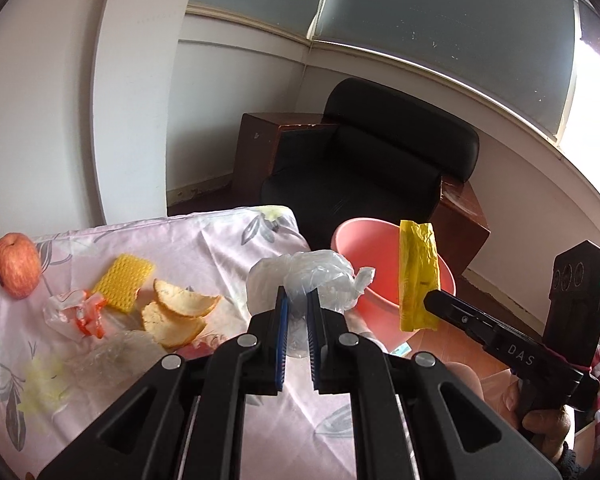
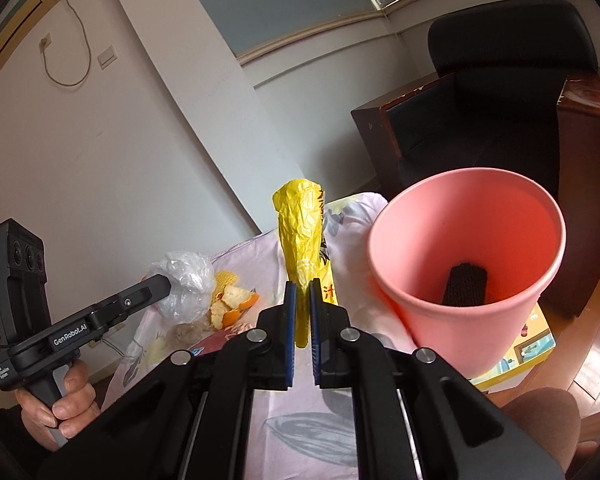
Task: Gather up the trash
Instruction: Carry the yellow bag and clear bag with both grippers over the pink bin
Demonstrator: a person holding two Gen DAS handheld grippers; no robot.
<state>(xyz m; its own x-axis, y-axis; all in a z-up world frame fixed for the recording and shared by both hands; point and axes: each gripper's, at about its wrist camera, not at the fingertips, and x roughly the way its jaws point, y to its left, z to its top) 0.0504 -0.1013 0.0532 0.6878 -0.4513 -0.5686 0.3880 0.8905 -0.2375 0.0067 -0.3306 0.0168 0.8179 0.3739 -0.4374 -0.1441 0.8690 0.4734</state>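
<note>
In the left wrist view, the left gripper (image 1: 297,300) fills the lower centre of the frame, its blue-padded fingers clenched on a crumpled clear plastic bag (image 1: 308,280) that bulges above the fingertips. Right of it, in the middle right of the frame, the right gripper (image 1: 428,300) reaches in from the lower right and pinches a yellow wrapper (image 1: 418,276) that stands upright in front of the pink bin (image 1: 352,240); the bin's rim shows just beyond both held pieces. On the left half of the frame a floral tablecloth (image 1: 204,240) carries an apple (image 1: 16,266) at the far left edge, a yellow foam net (image 1: 124,282), orange peels (image 1: 178,314) just right of it, and a red-and-white wrapper (image 1: 80,312) at their lower left. A black armchair (image 1: 380,160) sits in the upper centre. In the right wrist view, the right gripper (image 2: 302,304) at lower centre grips the yellow wrapper (image 2: 302,236), which rises tall above the fingertips. The pink bin (image 2: 384,240) stands at the right of the frame, tilted open toward the camera, with a dark knitted object (image 2: 465,284) lying on its bottom. At the lower left the left gripper (image 2: 168,282) holds the clear plastic bag (image 2: 186,284) above the table, with orange peels (image 2: 236,304) just to its right.
</note>
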